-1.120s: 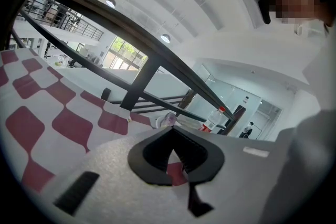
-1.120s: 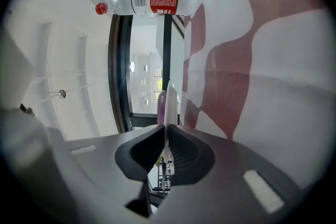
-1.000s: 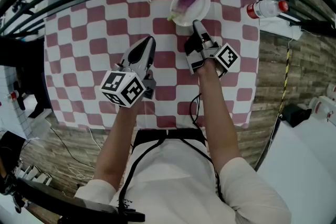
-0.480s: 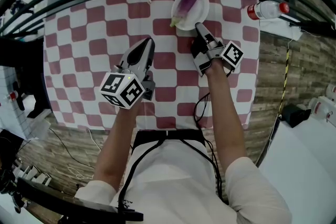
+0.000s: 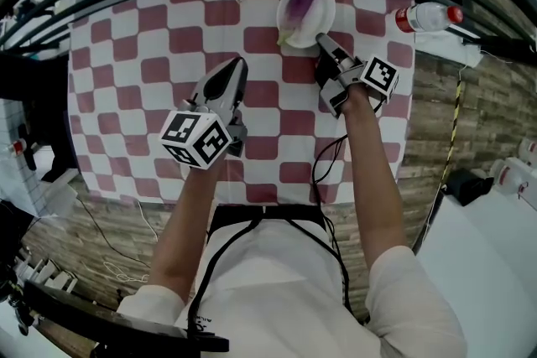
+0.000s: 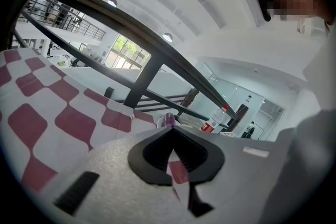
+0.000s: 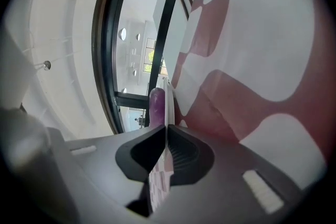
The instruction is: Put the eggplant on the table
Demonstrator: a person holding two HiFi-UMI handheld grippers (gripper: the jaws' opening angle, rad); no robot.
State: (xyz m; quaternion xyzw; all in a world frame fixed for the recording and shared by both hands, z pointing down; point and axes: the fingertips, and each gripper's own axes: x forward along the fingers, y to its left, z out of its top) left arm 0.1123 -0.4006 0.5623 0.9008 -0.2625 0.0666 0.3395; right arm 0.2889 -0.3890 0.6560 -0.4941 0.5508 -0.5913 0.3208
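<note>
A purple eggplant (image 5: 300, 2) lies on a small white plate (image 5: 325, 6) at the far middle of the checked tablecloth (image 5: 126, 54). My right gripper (image 5: 323, 39) reaches the plate's near right rim. In the right gripper view the view is rolled on its side, the thin white plate rim (image 7: 167, 96) runs straight into the right gripper (image 7: 166, 127), and the eggplant (image 7: 156, 107) lies just beyond. Its jaws are closing, with the tips pinched on that rim. My left gripper (image 5: 239, 63) hovers over the cloth's middle, shut and empty. The left gripper (image 6: 170, 128) sees the eggplant (image 6: 168, 119) far ahead.
A clear plastic bottle (image 5: 424, 14) with a red cap lies at the cloth's far right corner, close to the right hand. Black railing bars run behind the table's far edge. Wooden planks show beyond the cloth on the right and near sides.
The right gripper has moved up and to the right to the plate's rim, rolled, and narrowed its jaws. The left gripper has stayed in place.
</note>
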